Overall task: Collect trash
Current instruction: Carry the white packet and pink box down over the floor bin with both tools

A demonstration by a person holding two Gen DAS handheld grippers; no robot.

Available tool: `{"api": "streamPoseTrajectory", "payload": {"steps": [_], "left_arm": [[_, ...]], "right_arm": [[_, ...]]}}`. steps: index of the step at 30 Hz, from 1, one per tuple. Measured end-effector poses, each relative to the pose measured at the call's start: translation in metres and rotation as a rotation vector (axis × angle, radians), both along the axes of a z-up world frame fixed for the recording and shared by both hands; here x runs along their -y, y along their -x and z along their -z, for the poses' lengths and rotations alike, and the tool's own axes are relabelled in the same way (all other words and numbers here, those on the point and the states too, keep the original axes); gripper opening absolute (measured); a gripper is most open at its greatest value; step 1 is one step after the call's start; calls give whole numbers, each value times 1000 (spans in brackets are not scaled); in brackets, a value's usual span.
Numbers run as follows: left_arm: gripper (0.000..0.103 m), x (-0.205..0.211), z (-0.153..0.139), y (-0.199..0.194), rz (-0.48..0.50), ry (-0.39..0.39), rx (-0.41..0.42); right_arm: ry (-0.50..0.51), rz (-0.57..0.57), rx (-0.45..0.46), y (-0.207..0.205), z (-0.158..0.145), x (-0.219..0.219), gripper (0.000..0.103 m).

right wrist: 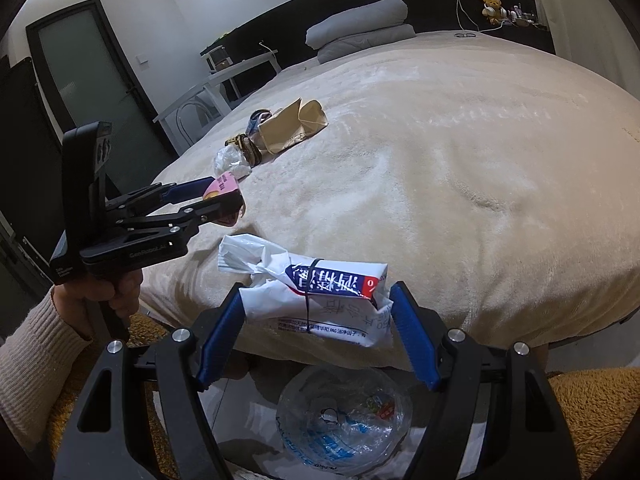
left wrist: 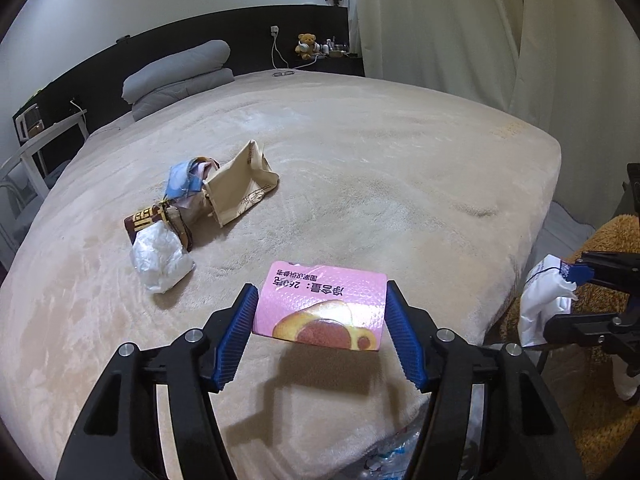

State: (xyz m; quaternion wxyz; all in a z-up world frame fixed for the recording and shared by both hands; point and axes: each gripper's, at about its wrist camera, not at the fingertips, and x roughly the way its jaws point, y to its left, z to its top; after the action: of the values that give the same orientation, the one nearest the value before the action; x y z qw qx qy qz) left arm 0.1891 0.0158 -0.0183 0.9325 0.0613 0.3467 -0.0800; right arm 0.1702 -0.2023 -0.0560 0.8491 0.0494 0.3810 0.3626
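Inspection found the left gripper (left wrist: 322,312) clamped on a pink snack wrapper (left wrist: 320,306), its blue pads pressing both side edges and the wrapper lifted clear of the beige bed (left wrist: 400,160), casting a shadow below. The right gripper (right wrist: 318,322) was clamped on a white plastic bag with red-and-blue print (right wrist: 320,300), held over the near edge of the bed above an open trash bag (right wrist: 344,424) containing clear crumpled plastic. Uncollected items lay together farther up the bed: a crumpled white plastic wad (left wrist: 160,260), a brown patterned wrapper (left wrist: 146,220), a blue-and-pink wrapper (left wrist: 188,178) and a tan paper bag (left wrist: 240,184). A folded grey quilt (left wrist: 180,76) lay near the headboard.
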Motion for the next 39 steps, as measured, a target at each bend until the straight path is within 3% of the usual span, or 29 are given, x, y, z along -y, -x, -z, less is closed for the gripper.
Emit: {"api": "streamPoseTrajectory", "payload": {"steps": [10, 22, 27, 32, 39], "left_arm": [[62, -3, -9, 51, -90, 154, 41], [62, -3, 6, 104, -230, 359, 13], [62, 0, 17, 117, -261, 443, -30], [62, 5, 35, 124, -237, 556, -123], [62, 10, 59, 123, -258, 619, -262]], "right_arm": [[22, -23, 41, 6, -4, -10, 72], [33, -53, -30, 15, 9, -20, 72], [29, -53, -76, 19, 16, -19, 72], [23, -59, -138, 21, 25, -16, 72], [58, -33, -317, 11, 57, -11, 72]]}}
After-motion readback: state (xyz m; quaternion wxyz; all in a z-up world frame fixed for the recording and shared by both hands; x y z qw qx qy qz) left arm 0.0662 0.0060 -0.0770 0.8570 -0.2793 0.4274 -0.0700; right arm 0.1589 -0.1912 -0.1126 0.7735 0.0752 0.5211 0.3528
